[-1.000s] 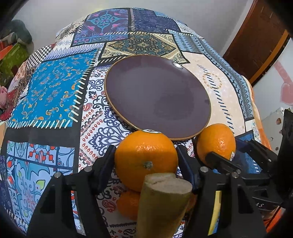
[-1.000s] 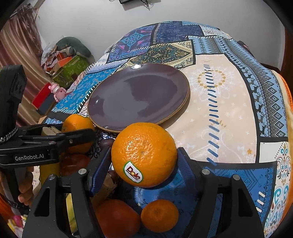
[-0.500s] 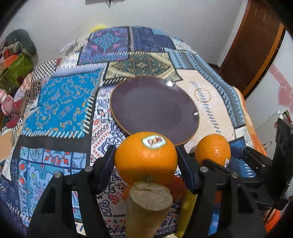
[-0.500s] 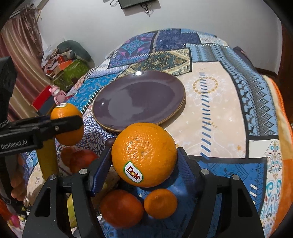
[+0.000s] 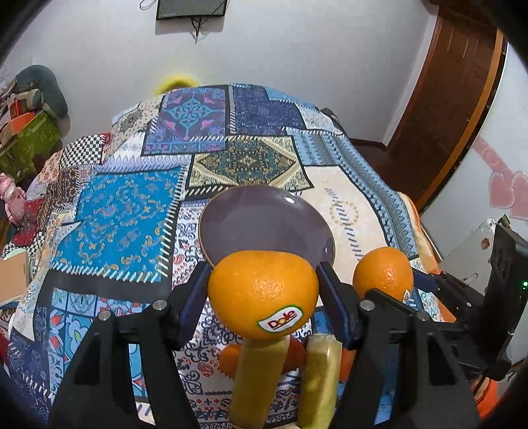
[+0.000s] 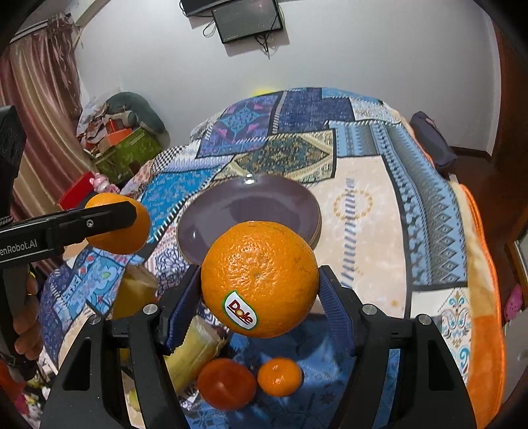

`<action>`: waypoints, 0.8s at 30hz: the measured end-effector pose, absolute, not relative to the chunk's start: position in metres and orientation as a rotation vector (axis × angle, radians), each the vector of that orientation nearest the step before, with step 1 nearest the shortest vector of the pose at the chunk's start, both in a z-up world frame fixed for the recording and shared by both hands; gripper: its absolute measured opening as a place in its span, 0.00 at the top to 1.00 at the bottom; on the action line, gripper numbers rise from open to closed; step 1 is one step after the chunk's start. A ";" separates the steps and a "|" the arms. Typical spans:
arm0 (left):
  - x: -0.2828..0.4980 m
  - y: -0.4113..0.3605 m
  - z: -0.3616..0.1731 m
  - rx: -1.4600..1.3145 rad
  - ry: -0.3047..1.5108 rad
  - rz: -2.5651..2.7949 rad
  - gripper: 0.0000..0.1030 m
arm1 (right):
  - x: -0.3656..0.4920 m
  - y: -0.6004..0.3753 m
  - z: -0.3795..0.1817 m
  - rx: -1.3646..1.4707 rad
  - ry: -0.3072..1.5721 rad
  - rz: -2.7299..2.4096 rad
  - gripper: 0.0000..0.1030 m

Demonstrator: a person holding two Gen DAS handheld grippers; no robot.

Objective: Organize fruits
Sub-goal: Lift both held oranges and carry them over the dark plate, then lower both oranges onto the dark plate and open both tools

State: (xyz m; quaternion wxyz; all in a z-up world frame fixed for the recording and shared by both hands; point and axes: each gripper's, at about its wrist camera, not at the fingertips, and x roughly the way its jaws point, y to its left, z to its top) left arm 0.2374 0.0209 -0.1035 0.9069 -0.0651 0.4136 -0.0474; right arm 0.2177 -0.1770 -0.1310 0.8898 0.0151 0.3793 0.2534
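Note:
My left gripper (image 5: 263, 293) is shut on a Dole orange (image 5: 263, 290), held high above the patchwork cloth. My right gripper (image 6: 259, 283) is shut on a second Dole orange (image 6: 259, 279), also raised. Each gripper shows in the other's view: the right one with its orange (image 5: 382, 275) at the right, the left one with its orange (image 6: 117, 227) at the left. An empty purple plate (image 5: 264, 221) lies on the cloth ahead of both and also shows in the right wrist view (image 6: 250, 204). Below lie bananas (image 5: 257, 379) and small mandarins (image 6: 280, 376).
A red tomato-like fruit (image 6: 227, 384) lies beside the mandarin. The patchwork cloth (image 5: 125, 211) covers a raised surface. Boxes and clutter (image 6: 122, 145) stand at the left by a curtain. A brown door (image 5: 455, 99) is at the right, a wall screen (image 6: 247, 19) behind.
Both grippers have risen well above the cloth with their oranges, so the plate looks smaller and farther. The left orange has turned, its Dole sticker now facing the camera.

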 end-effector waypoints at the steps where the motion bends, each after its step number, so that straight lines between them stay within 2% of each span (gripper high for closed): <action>1: 0.238 0.021 -0.102 -0.134 0.851 -0.096 0.37 | 0.219 -0.176 -0.130 0.030 0.783 0.526 0.35; 12: 0.268 0.028 -0.100 -0.119 0.822 -0.080 0.37 | 0.245 -0.160 -0.126 0.009 0.762 0.535 0.35; 24: 0.322 0.034 -0.131 -0.141 0.864 -0.075 0.37 | 0.288 -0.138 -0.144 -0.020 0.812 0.551 0.35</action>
